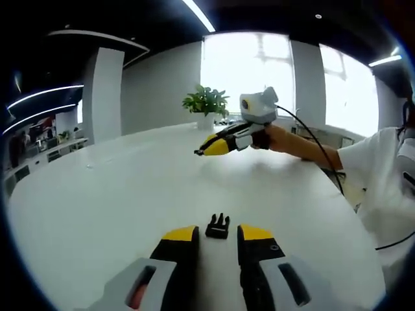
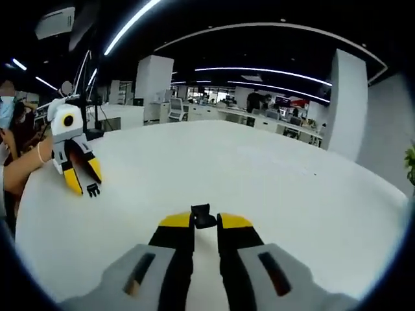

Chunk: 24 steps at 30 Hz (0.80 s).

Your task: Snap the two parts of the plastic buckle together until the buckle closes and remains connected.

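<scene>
On the white table (image 1: 97, 201), left gripper view: the pronged buckle half (image 1: 218, 226) lies just ahead of the left gripper (image 1: 216, 236), jaws apart. A light, stiff, small part; I would grip its flat sides. Right gripper view: the right gripper (image 2: 204, 221) is clamped on the other buckle half (image 2: 203, 216), well apart from the pronged one.

Both views sit low over the white table (image 1: 117, 194), facing each other across it, sharing the tabletop between.
</scene>
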Each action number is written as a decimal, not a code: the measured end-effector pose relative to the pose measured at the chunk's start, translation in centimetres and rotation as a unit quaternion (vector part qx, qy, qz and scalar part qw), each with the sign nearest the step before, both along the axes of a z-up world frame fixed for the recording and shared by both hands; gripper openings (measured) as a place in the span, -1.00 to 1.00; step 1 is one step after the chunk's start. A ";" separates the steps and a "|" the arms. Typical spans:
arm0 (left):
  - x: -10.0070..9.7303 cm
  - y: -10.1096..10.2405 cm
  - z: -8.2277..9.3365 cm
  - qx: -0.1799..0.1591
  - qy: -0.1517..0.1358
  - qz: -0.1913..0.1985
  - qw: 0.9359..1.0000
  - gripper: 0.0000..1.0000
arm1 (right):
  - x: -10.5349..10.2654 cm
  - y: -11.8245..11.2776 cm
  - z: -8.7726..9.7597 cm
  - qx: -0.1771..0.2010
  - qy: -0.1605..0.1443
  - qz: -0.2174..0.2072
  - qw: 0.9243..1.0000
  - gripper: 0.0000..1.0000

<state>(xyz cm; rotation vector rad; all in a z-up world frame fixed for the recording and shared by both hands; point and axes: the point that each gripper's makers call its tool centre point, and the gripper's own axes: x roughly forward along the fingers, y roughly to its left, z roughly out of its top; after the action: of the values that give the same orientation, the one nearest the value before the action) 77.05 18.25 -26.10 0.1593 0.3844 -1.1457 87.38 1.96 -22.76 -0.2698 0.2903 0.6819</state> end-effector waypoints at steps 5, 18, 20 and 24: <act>-0.1 0.0 0.0 -0.001 0.001 0.001 1.000 -0.54 | 0.1 -0.6 -0.1 -0.002 0.005 -0.025 1.000 -0.74; -0.2 0.1 0.0 -0.001 0.001 0.001 1.000 -0.54 | 0.4 -0.8 -0.7 -0.005 0.010 -0.047 0.999 -0.73; -0.2 0.1 0.0 -0.001 0.002 0.001 1.000 -0.54 | 0.5 -1.0 -0.8 -0.002 0.013 -0.051 0.999 -0.73; -0.1 0.2 0.0 -0.002 0.002 0.001 1.000 -0.54 | 0.7 -1.3 -0.8 0.003 0.013 -0.054 0.998 -0.73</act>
<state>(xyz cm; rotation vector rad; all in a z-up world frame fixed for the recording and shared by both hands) 76.96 18.42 -26.07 0.1538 0.3862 -1.1448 88.04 0.71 -23.58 -0.2389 0.3247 0.5787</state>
